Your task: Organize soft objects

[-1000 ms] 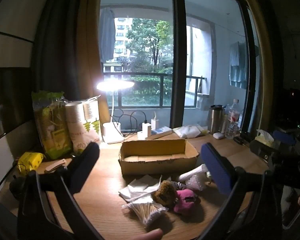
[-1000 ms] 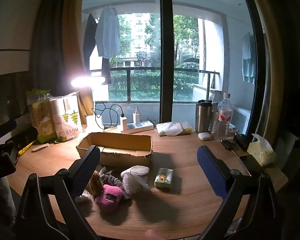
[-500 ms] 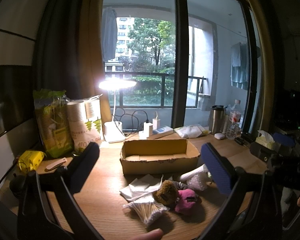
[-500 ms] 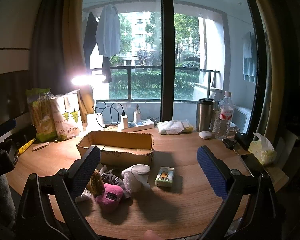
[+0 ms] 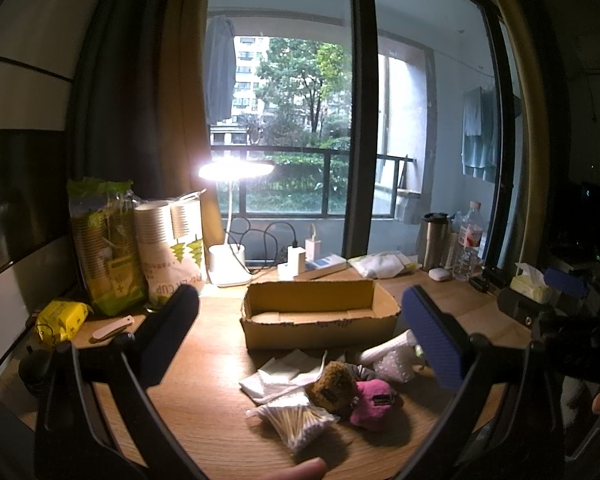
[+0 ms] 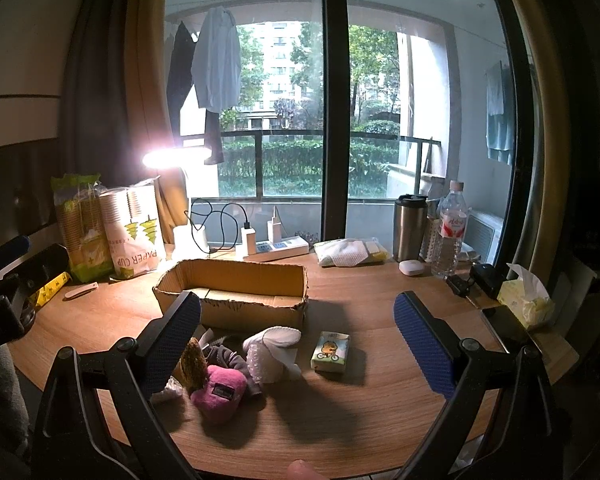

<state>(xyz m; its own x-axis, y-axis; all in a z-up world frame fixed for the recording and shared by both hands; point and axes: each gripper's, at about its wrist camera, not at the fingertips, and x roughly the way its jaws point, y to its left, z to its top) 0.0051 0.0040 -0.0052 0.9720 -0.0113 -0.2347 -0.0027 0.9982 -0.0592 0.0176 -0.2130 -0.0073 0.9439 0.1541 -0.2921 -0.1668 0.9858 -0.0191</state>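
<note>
Nothing is put away yet. The cardboard box in the middle of the bench is empty. The pink soft toy and the other soft things lie near the front edge. Left gripper and right gripper both gape wide, holding nothing.

Both wrist views face window from above desk edge; share cardboard box.

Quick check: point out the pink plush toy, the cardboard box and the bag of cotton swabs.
pink plush toy (image 6: 220, 394), right wrist view, its front face.
cardboard box (image 6: 252, 310), right wrist view, near wall.
bag of cotton swabs (image 5: 296, 420), left wrist view, bag's middle.
</note>
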